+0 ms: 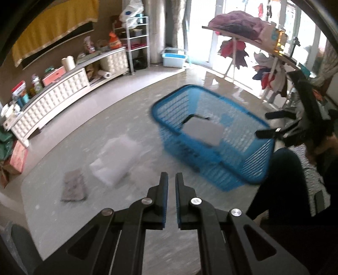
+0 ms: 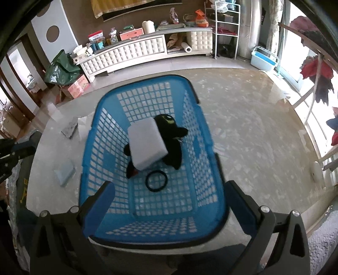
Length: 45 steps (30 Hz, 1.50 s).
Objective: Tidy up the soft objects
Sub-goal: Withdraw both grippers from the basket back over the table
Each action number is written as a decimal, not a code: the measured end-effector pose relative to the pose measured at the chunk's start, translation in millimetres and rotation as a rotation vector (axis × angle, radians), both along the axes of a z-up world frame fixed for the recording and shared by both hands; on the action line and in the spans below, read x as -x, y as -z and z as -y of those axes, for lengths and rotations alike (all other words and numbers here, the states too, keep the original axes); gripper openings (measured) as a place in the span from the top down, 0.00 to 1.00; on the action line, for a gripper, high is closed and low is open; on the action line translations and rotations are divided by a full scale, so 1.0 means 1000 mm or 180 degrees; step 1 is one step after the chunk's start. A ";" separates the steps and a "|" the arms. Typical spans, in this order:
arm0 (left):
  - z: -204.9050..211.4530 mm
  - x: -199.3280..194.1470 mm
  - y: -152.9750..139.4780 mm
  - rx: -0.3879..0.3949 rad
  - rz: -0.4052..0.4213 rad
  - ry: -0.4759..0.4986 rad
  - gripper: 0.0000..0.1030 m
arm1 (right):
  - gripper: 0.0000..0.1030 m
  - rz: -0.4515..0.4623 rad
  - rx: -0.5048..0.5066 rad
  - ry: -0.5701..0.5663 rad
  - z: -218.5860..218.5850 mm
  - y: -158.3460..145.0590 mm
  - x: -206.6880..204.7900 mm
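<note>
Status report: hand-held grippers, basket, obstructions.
Left hand-held gripper shut, empty. Right hand-held gripper open above blue basket. Grey sponge, black plush inside. Nothing blocking.

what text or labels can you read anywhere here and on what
None can be read as words.
Pink carton by the green bag: red print, too blurred.
Orange bag on the cabinet: print too small.
Red-and-white box on the cabinet: lettering too small.
Blue basket, grey foam block and black plush: no text shows.
</note>
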<state>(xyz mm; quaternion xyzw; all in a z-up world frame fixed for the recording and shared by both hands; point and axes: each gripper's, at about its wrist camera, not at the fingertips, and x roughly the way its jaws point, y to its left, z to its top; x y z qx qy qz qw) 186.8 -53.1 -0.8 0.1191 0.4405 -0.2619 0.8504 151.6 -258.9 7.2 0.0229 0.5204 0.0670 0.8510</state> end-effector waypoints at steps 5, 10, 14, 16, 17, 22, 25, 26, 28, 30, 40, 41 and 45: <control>0.049 -0.009 0.006 0.0096 -0.0127 0.0134 0.95 | 0.00 -0.0027 -0.0046 0.0093 0.016 0.005 0.002; 0.085 -0.020 0.017 0.0116 -0.0243 0.0191 0.81 | 0.00 -0.0016 -0.0090 0.0127 0.026 0.004 0.008; 0.107 -0.028 0.027 0.0056 -0.0297 0.0226 0.72 | 0.00 -0.0005 -0.0201 0.0161 0.039 0.005 0.012; 0.116 -0.031 0.030 0.0026 -0.0320 0.0226 0.66 | 0.00 0.0009 -0.0227 0.0162 0.045 0.005 0.014; 0.120 -0.033 0.032 0.0010 -0.0344 0.0223 0.65 | 0.00 0.0017 -0.0241 0.0163 0.046 0.006 0.014; 0.136 -0.032 0.044 -0.0169 -0.0429 0.0283 0.64 | 0.00 0.0021 -0.0298 0.0162 0.052 0.008 0.015; 0.142 -0.032 0.048 -0.0214 -0.0472 0.0276 0.57 | 0.00 0.0023 -0.0316 0.0159 0.055 0.009 0.015; 0.145 -0.031 0.049 -0.0241 -0.0457 0.0268 0.51 | 0.00 0.0021 -0.0326 0.0156 0.056 0.009 0.015; 0.147 -0.030 0.048 -0.0307 -0.0394 0.0256 0.22 | 0.00 0.0025 -0.0337 0.0163 0.058 0.009 0.016; 0.149 -0.028 0.046 -0.0321 -0.0370 0.0239 0.19 | 0.00 0.0027 -0.0350 0.0162 0.059 0.008 0.016; 0.140 -0.020 0.035 -0.0200 -0.0264 0.0145 0.00 | 0.00 0.0110 -0.0338 0.0176 0.057 0.000 0.022; 0.136 -0.018 0.032 -0.0182 -0.0233 0.0146 0.00 | 0.00 0.0114 -0.0333 0.0168 0.055 -0.001 0.022; 0.125 -0.015 0.024 -0.0144 -0.0210 0.0064 0.00 | 0.00 0.0131 -0.0314 0.0141 0.048 -0.005 0.022</control>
